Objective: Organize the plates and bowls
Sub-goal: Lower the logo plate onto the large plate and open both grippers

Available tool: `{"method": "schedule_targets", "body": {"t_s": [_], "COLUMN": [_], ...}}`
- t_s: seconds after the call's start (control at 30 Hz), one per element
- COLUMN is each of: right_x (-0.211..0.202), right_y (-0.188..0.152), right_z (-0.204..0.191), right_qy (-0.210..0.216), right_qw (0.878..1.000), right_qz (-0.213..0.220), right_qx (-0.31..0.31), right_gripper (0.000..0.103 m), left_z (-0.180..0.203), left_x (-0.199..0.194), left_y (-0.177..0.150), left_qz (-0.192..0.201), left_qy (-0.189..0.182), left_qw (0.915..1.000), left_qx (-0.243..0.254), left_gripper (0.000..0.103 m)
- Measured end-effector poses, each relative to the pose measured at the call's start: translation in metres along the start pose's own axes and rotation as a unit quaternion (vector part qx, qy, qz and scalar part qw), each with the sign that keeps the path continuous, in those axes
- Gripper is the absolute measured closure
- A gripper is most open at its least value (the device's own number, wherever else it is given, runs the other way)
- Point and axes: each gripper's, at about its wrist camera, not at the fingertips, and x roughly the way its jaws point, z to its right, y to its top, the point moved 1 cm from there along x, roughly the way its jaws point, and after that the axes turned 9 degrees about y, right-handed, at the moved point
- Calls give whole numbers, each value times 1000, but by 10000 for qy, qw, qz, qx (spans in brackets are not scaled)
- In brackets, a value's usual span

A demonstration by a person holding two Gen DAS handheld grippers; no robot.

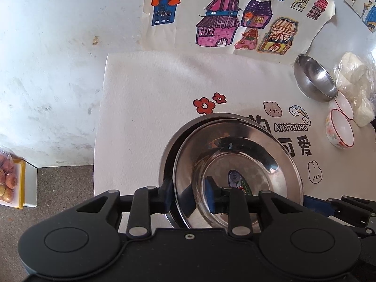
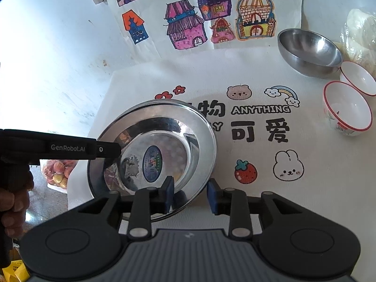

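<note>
Two shiny steel plates lie stacked on the white printed mat (image 1: pixel 141 108). The top plate (image 1: pixel 237 164) (image 2: pixel 159 155) sits slightly off-centre on the lower plate (image 1: pixel 169 148). My left gripper (image 1: pixel 189 196) straddles the stack's near-left rim, and its pads stand apart from the metal, so it is open. My right gripper (image 2: pixel 190 196) straddles the near-right rim (image 2: pixel 196 192), also open with a gap on both sides. In the right wrist view the left gripper (image 2: pixel 110 150) reaches in from the left over the plate's edge.
A steel bowl (image 1: pixel 315 80) (image 2: pixel 307 51) and two red-rimmed white bowls (image 1: pixel 340 131) (image 2: pixel 347 108) stand at the mat's right. A bag of white lumps (image 2: pixel 362 30) lies behind them. House drawings (image 1: pixel 216 23) hang on the wall. A fruit bag (image 1: pixel 7 181) sits on the floor at the left.
</note>
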Motion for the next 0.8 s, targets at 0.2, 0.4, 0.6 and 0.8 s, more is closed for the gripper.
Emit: {"method": "schedule_targets", "body": {"t_s": [0.2,0.4,0.6,0.8], "right_x": [1,-2,-9,-30], "right_y": [-2,-3,-2,1], "right_z": [0,-2,2,10], "right_qy": [-23,14,34,-102], "right_qw": [10000,10000,9999,9993], "right_qz": [-8,67,147,365], "right_qx": [0,-26,-53,-33], "right_gripper": [65,57,36,9], "left_z": [1,7,12,26], "left_x": [-4,-16,-24,-27], "left_y": [2,9,14,20], "left_qz": [42,246,342,308], "left_qy": [-61,-41,-29,-88], "left_qw": [10000,9997,9993,9994], "left_qx": [-16,-85,-171,-105], "left_gripper": [53,34,18,1]}}
